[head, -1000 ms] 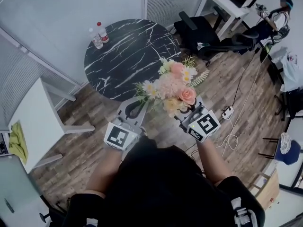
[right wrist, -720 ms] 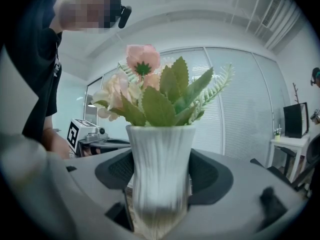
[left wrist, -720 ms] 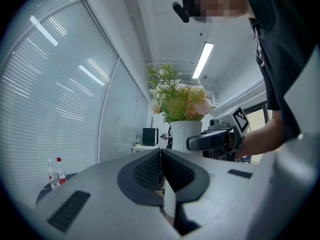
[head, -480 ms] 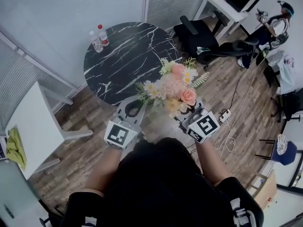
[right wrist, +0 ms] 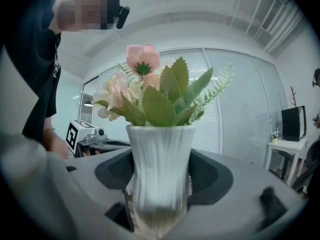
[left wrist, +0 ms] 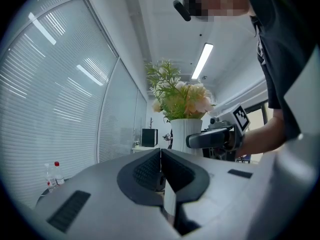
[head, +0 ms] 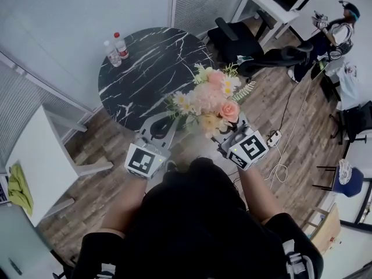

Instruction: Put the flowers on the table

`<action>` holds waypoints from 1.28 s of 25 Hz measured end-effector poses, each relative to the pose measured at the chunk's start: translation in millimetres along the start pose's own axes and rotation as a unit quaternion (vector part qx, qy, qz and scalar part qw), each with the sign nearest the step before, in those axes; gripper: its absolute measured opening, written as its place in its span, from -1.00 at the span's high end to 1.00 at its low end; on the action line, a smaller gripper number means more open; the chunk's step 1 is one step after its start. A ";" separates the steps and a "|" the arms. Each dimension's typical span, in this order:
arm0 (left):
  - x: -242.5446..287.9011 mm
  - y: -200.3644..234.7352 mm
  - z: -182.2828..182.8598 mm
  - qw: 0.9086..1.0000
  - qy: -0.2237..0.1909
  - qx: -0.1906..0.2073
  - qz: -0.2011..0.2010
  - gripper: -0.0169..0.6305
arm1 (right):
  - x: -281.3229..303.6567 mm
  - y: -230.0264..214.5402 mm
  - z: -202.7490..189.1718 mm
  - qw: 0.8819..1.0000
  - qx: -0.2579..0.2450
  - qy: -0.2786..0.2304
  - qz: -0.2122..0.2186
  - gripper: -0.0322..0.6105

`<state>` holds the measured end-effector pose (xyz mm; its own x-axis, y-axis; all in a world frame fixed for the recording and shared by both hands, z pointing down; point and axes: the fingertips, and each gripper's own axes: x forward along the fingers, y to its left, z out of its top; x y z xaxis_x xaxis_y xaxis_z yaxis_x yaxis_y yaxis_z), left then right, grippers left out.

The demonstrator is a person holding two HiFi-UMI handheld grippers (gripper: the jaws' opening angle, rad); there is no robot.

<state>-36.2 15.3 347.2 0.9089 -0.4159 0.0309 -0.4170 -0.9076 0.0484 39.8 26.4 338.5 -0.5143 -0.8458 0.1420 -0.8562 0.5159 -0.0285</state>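
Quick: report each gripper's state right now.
Left gripper: shut, empty.
Right gripper: shut on the white ribbed vase of pink flowers.

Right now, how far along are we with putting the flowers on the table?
Done: the flowers in their white vase are picked up, the right gripper shut on the vase. In hand: they hang in the air by the near edge of the round black table. Left: setting the vase on the tabletop and letting go. The left gripper is shut, empty.
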 end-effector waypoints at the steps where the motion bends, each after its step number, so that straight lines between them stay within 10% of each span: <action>1: 2.4 1.6 -0.1 1.000 0.001 0.000 0.000 0.91 | 0.9 -3.0 0.3 1.000 0.001 0.000 -0.001 -0.13; 32: 129.0 152.1 -13.5 0.988 0.021 -0.007 0.150 0.91 | 152.8 -172.6 -13.5 0.993 -0.002 0.008 0.121 -0.13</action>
<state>17.5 -175.7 372.0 0.7433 -0.6632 0.0875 -0.6680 -0.7429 0.0437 109.6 -190.0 378.5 -0.7037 -0.6952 0.1466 -0.7078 0.7039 -0.0596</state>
